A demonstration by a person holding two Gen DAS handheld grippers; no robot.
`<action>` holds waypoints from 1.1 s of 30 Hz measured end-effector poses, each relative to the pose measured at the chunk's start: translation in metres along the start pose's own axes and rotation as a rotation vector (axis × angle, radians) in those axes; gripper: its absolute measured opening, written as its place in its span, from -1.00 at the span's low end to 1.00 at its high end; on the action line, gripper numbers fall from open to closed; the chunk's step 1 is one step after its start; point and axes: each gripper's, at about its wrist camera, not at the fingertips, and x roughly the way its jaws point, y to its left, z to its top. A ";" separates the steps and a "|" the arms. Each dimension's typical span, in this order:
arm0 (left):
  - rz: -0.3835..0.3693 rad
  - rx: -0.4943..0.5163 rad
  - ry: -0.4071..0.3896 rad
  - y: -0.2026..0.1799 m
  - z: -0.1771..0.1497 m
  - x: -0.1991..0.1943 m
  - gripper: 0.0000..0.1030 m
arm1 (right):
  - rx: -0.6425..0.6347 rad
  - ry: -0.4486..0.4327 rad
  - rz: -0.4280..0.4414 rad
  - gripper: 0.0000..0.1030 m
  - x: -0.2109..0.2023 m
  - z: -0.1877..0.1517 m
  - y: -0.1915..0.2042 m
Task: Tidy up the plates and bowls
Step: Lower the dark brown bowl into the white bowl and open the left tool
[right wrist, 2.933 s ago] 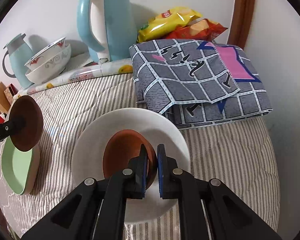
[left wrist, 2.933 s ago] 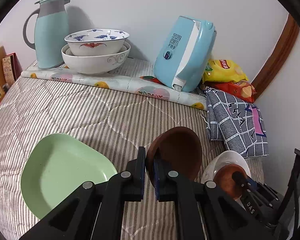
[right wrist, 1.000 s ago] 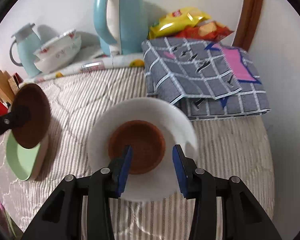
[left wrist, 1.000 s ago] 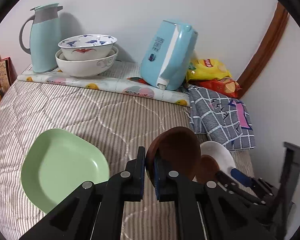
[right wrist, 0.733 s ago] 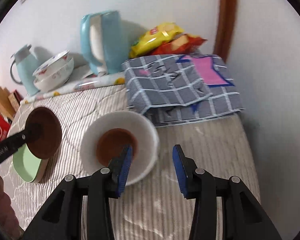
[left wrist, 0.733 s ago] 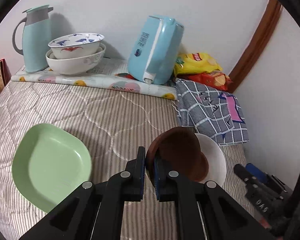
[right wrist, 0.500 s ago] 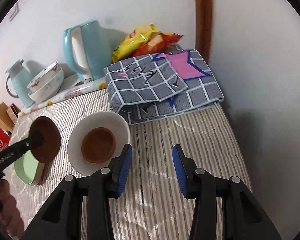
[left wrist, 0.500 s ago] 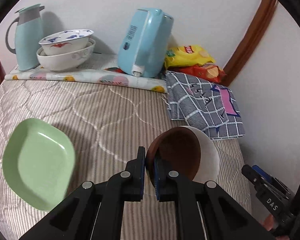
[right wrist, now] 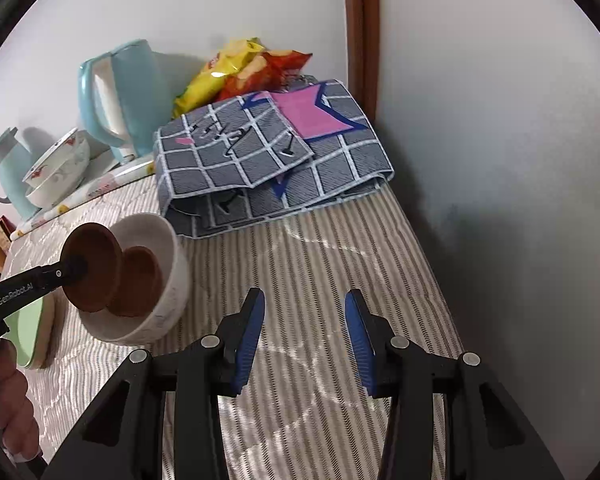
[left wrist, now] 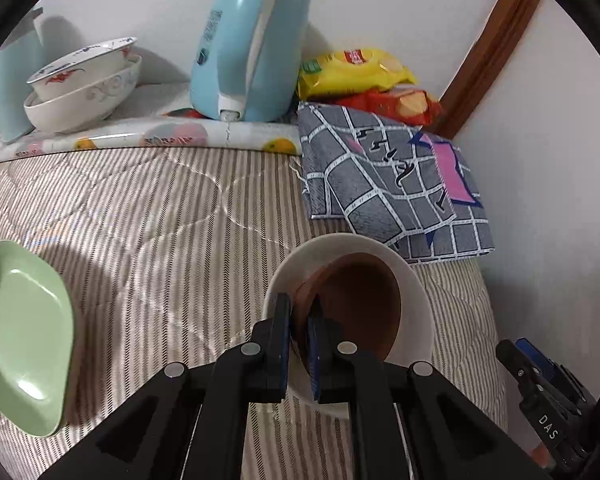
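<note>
My left gripper [left wrist: 299,330] is shut on the rim of a brown saucer [left wrist: 364,300] and holds it tilted over the white bowl [left wrist: 418,300]. In the right wrist view the held saucer [right wrist: 94,266] leans against a second brown saucer [right wrist: 140,280] that lies inside the white bowl [right wrist: 172,280]. My right gripper [right wrist: 305,338] is open and empty, above the striped cloth to the right of the bowl. A green plate [left wrist: 24,332] lies at the left.
Two stacked patterned bowls [left wrist: 84,88], a blue kettle [left wrist: 248,44] and a blue jug [right wrist: 8,172] stand at the back. A checked folded cloth [left wrist: 388,184] and snack bags [left wrist: 360,72] lie at the back right, against the wall.
My right gripper let go of its brown saucer in the white bowl, opened and drew back to the right. My left gripper carried its saucer right, over the bowl.
</note>
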 end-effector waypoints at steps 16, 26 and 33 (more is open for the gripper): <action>0.002 0.018 0.040 -0.008 0.000 0.024 -0.84 | -0.007 0.009 -0.018 -0.19 0.011 -0.001 -0.001; -0.054 0.003 0.062 -0.005 0.001 0.023 -0.82 | -0.022 0.020 -0.013 -0.19 0.014 -0.001 0.006; -0.088 0.018 0.084 -0.006 -0.001 0.021 -0.62 | -0.041 0.018 -0.006 -0.19 0.009 -0.001 0.016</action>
